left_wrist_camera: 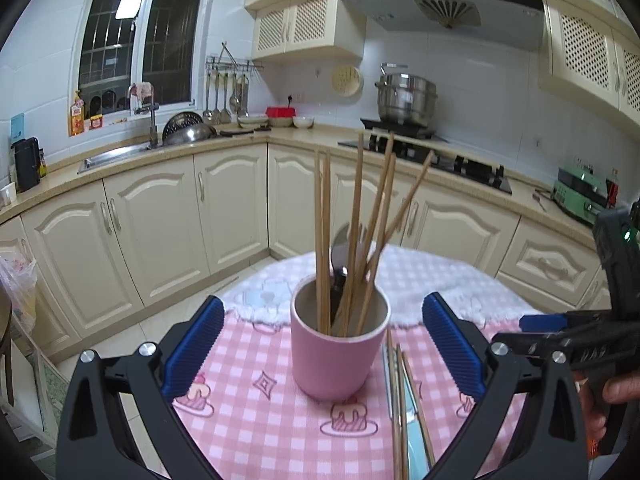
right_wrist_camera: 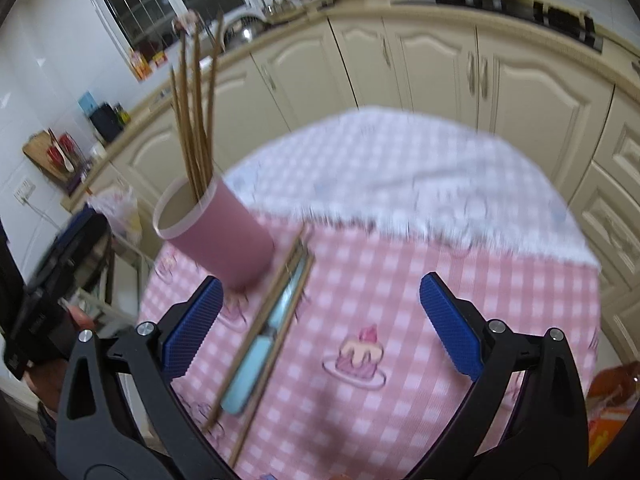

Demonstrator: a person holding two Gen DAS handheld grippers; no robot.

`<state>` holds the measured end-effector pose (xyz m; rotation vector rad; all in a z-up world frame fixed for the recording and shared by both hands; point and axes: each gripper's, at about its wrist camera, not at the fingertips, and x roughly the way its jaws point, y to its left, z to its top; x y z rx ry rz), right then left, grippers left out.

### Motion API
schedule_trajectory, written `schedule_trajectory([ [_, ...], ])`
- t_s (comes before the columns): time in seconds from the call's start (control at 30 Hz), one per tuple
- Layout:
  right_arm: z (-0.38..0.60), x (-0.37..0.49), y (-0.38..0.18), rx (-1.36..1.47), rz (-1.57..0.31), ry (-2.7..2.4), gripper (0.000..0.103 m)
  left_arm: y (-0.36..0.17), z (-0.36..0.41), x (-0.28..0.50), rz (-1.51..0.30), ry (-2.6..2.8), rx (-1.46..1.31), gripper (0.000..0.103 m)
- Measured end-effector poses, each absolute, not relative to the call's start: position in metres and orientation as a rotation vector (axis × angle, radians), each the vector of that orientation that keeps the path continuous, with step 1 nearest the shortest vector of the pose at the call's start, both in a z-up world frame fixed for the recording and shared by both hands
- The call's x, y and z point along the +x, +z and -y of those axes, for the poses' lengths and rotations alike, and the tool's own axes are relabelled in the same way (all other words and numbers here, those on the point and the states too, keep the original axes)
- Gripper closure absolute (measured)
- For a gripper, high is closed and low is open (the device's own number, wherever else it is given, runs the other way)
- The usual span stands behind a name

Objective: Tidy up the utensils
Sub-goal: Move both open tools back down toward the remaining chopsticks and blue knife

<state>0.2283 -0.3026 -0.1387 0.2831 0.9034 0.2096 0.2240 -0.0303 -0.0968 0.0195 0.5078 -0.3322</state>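
Observation:
A pink cup point(left_wrist_camera: 339, 344) stands on the pink checked tablecloth point(left_wrist_camera: 256, 412). It holds several wooden chopsticks point(left_wrist_camera: 362, 216) and a metal utensil point(left_wrist_camera: 340, 256). My left gripper point(left_wrist_camera: 322, 344) is open, its blue pads either side of the cup, not touching. A blue-handled utensil point(left_wrist_camera: 412, 432) and loose chopsticks point(left_wrist_camera: 396, 408) lie right of the cup. In the right wrist view the cup point(right_wrist_camera: 220, 236) is at the left, and the blue-handled utensil point(right_wrist_camera: 256, 364) with chopsticks point(right_wrist_camera: 280, 280) lies near the left pad. My right gripper point(right_wrist_camera: 320, 324) is open and empty above the cloth.
Cream kitchen cabinets point(left_wrist_camera: 160, 216) and a counter with sink point(left_wrist_camera: 116, 156), hob point(left_wrist_camera: 440, 152) and steel pot point(left_wrist_camera: 406, 98) curve behind the table. The right gripper point(left_wrist_camera: 576, 332) shows at the left wrist view's right edge. An orange bag point(right_wrist_camera: 612, 404) sits at lower right.

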Motion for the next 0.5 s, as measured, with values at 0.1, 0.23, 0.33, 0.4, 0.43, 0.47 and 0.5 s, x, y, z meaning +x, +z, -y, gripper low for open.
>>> schedule_trajectory([
  [0.1, 0.294, 0.224, -0.158, 0.248, -0.964, 0.203, 0.006, -0.108, 0.034, 0.223, -0.541, -0.333, 0.038, 0.006],
  [0.23, 0.28, 0.22, -0.175, 0.195, -1.015, 0.2, 0.006, -0.119, 0.037, 0.221, -0.574, -0.335, 0.046, 0.006],
  [0.33, 0.272, 0.216, -0.183, 0.173, -1.039, 0.2, 0.006, -0.127, 0.036, 0.222, -0.599, -0.332, 0.043, 0.006],
  [0.4, 0.267, 0.215, -0.188, 0.158, -1.054, 0.203, 0.006, -0.132, 0.036, 0.221, -0.616, -0.327, 0.044, 0.006],
  [0.43, 0.264, 0.214, -0.19, 0.149, -1.059, 0.202, 0.006, -0.135, 0.036, 0.222, -0.625, -0.325, 0.044, 0.006],
  [0.47, 0.26, 0.212, -0.193, 0.13, -1.068, 0.2, 0.006, -0.137, 0.036, 0.222, -0.636, -0.323, 0.044, 0.006],
  [0.5, 0.256, 0.212, -0.196, 0.117, -1.075, 0.201, 0.006, -0.14, 0.036, 0.222, -0.644, -0.322, 0.044, 0.006],
])
